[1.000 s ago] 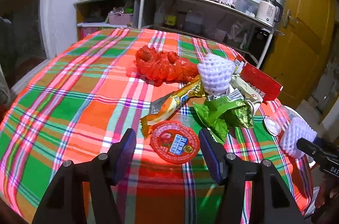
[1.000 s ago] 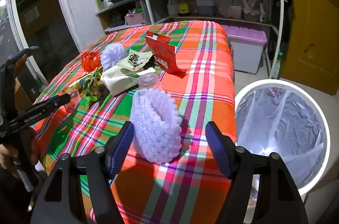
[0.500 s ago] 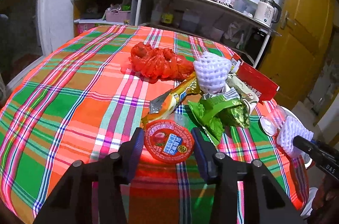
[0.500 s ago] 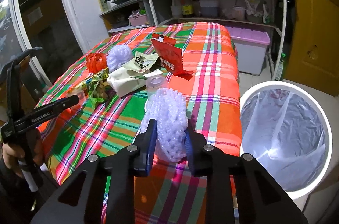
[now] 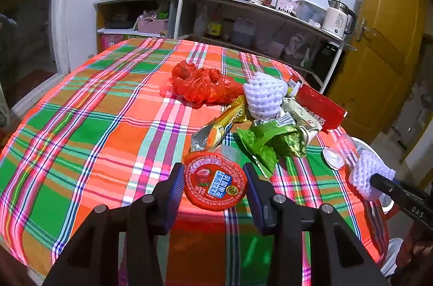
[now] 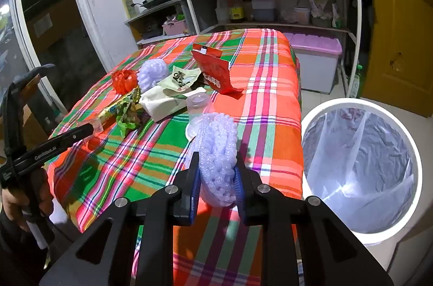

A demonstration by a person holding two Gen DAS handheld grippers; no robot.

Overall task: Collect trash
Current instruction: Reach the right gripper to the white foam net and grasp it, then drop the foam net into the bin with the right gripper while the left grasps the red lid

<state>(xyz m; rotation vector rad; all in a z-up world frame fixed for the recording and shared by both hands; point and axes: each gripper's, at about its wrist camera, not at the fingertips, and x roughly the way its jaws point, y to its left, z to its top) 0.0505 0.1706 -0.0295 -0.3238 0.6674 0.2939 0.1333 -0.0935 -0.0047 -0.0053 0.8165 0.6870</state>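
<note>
White bin beside the surface, lined with a clear bag; contents not discernible. Right tongs have just been closing and are clamped on a white foam net at the surface's near edge; left tongs have just closed partway onto a red-lidded cup, pads at its rim. Further wrappers, a red bag and a second foam net lie behind.

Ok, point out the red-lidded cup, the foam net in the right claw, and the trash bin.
red-lidded cup (image 5: pixel 215 181): left wrist view, centre of its lid.
foam net (image 6: pixel 217 153): right wrist view, its mesh above the pads.
trash bin (image 6: pixel 319 110): right wrist view, its white rim.
</note>
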